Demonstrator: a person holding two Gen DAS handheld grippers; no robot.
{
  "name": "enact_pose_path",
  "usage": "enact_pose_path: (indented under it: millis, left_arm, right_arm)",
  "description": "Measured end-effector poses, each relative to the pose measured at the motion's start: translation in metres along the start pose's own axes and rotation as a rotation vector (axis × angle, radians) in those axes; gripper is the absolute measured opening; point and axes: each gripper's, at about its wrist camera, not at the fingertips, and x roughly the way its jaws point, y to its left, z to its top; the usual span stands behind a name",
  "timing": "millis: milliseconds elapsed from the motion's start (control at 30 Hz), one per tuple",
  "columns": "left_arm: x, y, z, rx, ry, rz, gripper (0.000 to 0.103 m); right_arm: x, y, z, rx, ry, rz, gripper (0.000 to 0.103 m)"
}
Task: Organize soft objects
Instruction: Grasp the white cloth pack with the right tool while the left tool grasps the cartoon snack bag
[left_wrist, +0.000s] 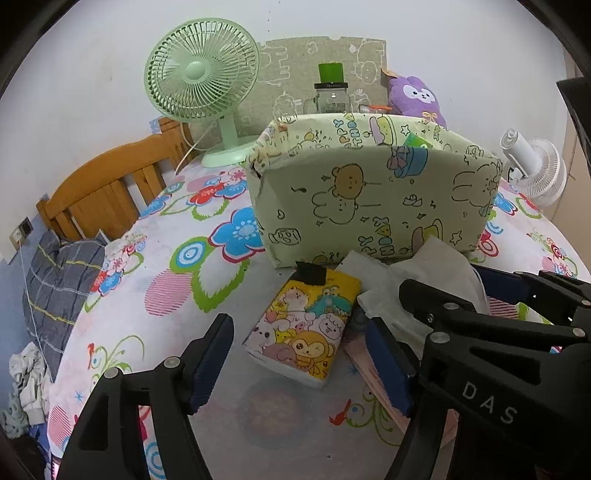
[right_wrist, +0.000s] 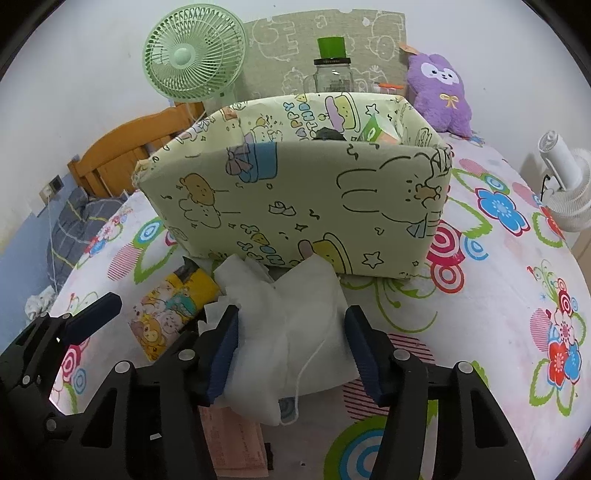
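- Left wrist view: my left gripper (left_wrist: 301, 363) gapes wide over one tissue pack (left_wrist: 304, 328), gripping nothing. I count one box (left_wrist: 373, 199) behind the pack, one white cloth (left_wrist: 424, 280) to its right, and two fans: green (left_wrist: 201, 70) and white (left_wrist: 535, 166).
- Right wrist view: my right gripper (right_wrist: 291, 350) sits wide around the white cloth (right_wrist: 291, 332); the left pad touches it, the right pad looks apart. One box (right_wrist: 295, 195) just beyond, one tissue pack (right_wrist: 173, 310) left, one purple plush (right_wrist: 441, 92) behind.
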Motion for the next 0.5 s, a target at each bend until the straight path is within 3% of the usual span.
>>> enact_pose_path:
  millis: [367,400,500]
  left_arm:
    - [0.021,0.008,0.006,0.018,0.014,-0.024,0.08]
    - [0.022,0.008,0.006,0.016,0.018,-0.033,0.078]
    - [0.023,0.007,0.006,0.019,0.032,-0.075,0.061]
  right_arm:
    - [0.003,0.006,0.002,-0.014,0.001,-0.031,0.059]
    - [0.003,0.006,0.002,-0.015,0.001,-0.034,0.059]
    - [0.003,0.007,0.002,-0.017,0.003,-0.04,0.059]
